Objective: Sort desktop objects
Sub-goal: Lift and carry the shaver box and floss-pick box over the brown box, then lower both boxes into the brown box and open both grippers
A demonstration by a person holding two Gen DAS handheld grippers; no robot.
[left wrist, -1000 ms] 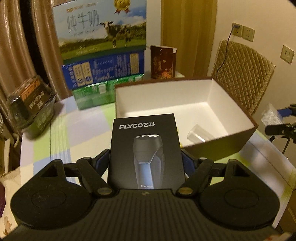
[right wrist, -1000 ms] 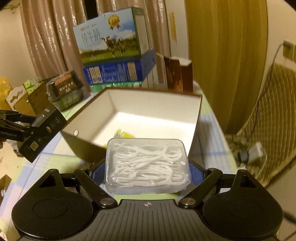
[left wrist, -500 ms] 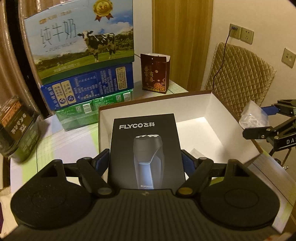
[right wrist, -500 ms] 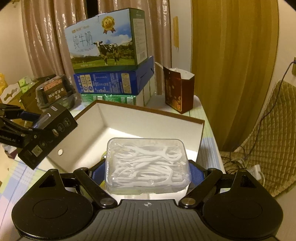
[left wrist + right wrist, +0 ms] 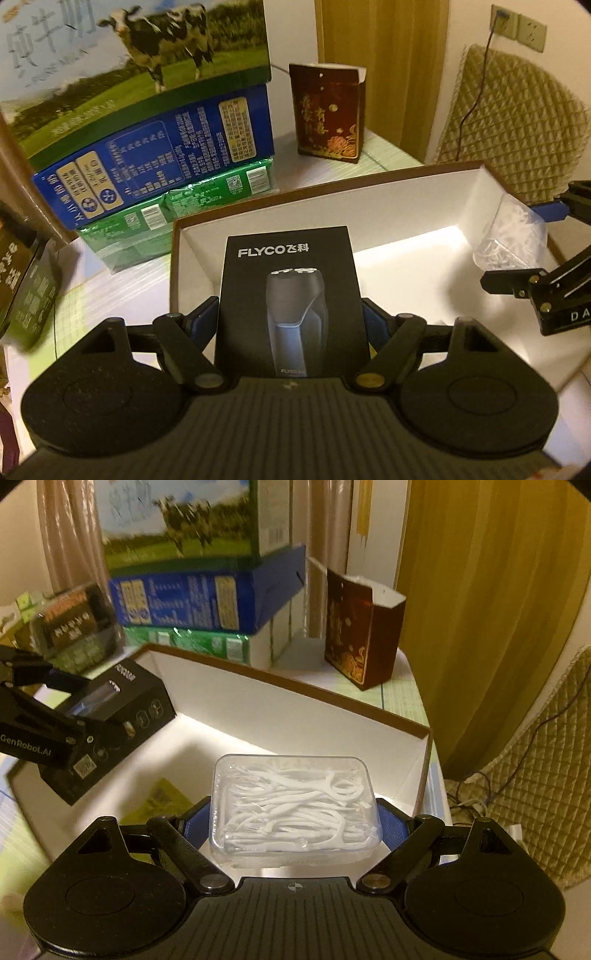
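My left gripper [image 5: 290, 317] is shut on a black FLYCO shaver box [image 5: 290, 295] and holds it over the left part of the open brown box with white inside [image 5: 332, 199]. My right gripper [image 5: 293, 819] is shut on a clear plastic box of white floss picks [image 5: 293, 808] and holds it over the right part of the same box [image 5: 280, 709]. In the right wrist view the shaver box [image 5: 114, 716] and left gripper [image 5: 51, 723] show at left. In the left wrist view the floss box [image 5: 511, 236] and right gripper [image 5: 543, 280] show at right.
Stacked milk cartons [image 5: 147, 122] and a dark red paper bag [image 5: 327, 110] stand behind the box. A dark packet [image 5: 74, 627] lies at the left. A yellow-green packet [image 5: 159, 801] lies inside the box. A quilted chair [image 5: 517, 122] stands at the right.
Both grippers have moved forward with their loads, from in front of the box to over its inside. The cartons and red bag now look closer.
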